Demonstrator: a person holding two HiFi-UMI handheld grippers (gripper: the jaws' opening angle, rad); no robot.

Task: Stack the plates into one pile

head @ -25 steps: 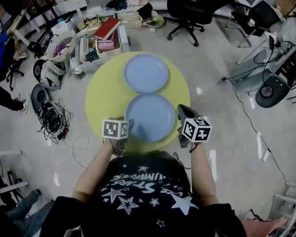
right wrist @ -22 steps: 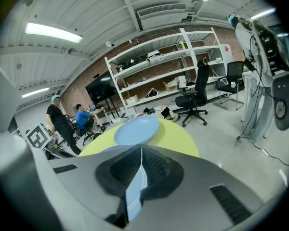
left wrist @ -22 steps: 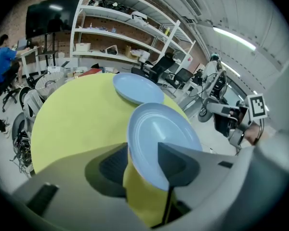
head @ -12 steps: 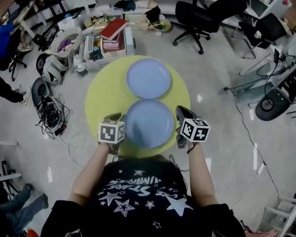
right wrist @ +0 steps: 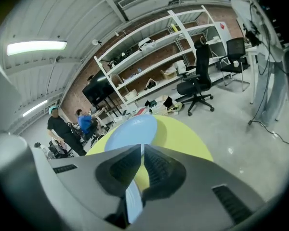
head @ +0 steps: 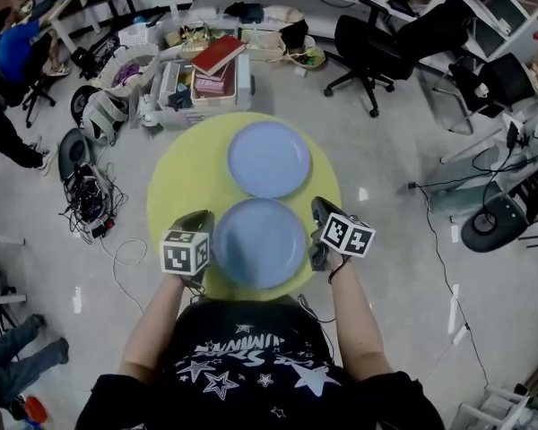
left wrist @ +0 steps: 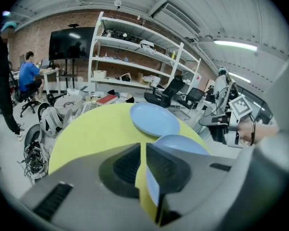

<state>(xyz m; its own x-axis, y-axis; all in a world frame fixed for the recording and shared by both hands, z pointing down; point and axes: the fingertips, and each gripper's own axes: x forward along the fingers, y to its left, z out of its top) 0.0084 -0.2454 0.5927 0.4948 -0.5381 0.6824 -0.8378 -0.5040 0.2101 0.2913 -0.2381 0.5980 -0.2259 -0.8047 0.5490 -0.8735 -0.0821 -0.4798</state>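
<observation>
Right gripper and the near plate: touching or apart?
Touching. The right gripper view shows the right gripper shut on the rim of the near plate, which is pinched between its jaws.

Head view: overhead, steep down on yellow table (head: 175,186). Left, right gripper views: low, close, opp. table edges, facing across. All 3 share near plate (head: 258,243), far plate (head: 269,158).
</observation>
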